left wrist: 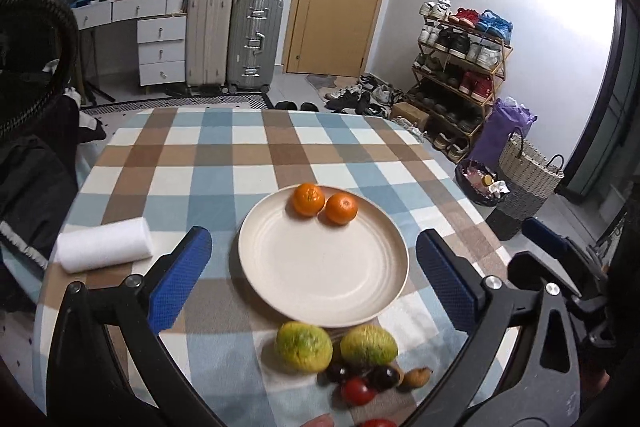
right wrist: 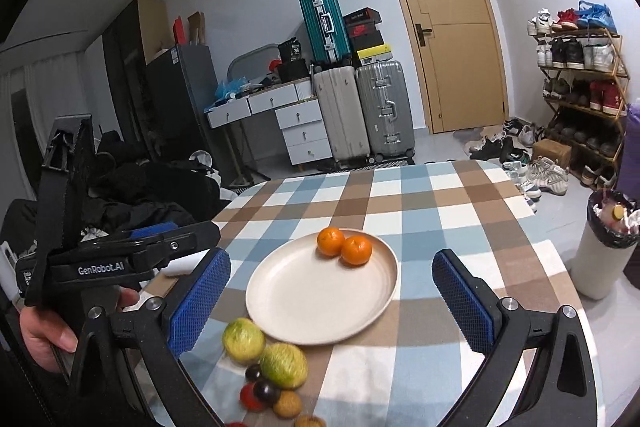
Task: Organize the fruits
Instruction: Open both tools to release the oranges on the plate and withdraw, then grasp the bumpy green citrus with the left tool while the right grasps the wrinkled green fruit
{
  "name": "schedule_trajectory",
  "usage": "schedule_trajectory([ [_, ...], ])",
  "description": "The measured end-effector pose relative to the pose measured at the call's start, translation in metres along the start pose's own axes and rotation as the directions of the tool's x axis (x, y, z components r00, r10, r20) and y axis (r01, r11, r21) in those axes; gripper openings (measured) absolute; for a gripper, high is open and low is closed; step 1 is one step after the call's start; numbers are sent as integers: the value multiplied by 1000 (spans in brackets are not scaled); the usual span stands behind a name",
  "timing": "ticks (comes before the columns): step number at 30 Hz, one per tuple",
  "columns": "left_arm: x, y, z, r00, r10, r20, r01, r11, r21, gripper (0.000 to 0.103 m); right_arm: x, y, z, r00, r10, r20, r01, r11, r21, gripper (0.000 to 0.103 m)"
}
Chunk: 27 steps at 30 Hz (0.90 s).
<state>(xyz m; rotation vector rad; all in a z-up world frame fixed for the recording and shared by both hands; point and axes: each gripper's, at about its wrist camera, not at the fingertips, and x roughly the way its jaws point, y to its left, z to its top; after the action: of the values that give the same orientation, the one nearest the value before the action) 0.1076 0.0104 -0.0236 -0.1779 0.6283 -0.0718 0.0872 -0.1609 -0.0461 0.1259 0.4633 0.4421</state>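
With two oranges (left wrist: 324,205) already on the plate (left wrist: 320,287) and both grippers, left (left wrist: 314,279) and right (right wrist: 330,299), gaping empty, next comes a green citrus (left wrist: 303,346) (loose beside the plate's near rim), needing a wide, gentle pinch.

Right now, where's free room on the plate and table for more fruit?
Plate: its near half is bare; two oranges sit at the far rim. The checked cloth beyond the plate is bare, as is the strip between the plate and rolled towel. Crowded: the near edge, where green fruits and small fruits cluster.
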Motion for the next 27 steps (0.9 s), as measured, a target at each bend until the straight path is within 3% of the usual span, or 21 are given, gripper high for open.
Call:
schedule_trajectory([
  [9, -26, 5, -47, 999, 50, 1, -50, 999, 0, 102, -12, 9, -26, 998, -15, -60, 15, 1000, 13, 103],
  [15, -22, 22, -82, 999, 45, -25, -46, 999, -25, 102, 4, 13, -46, 989, 33, -145, -31, 999, 16, 103],
  [22, -8, 45, -104, 997, 41, -72, -45, 997, -60, 102, 41, 8, -66, 948, 130, -292, -97, 988, 124, 103],
  [27, 0, 55, -107, 996, 40, -85, -47, 996, -75, 102, 65, 1, -71, 912, 217, -347, -142, 963, 228, 102],
])
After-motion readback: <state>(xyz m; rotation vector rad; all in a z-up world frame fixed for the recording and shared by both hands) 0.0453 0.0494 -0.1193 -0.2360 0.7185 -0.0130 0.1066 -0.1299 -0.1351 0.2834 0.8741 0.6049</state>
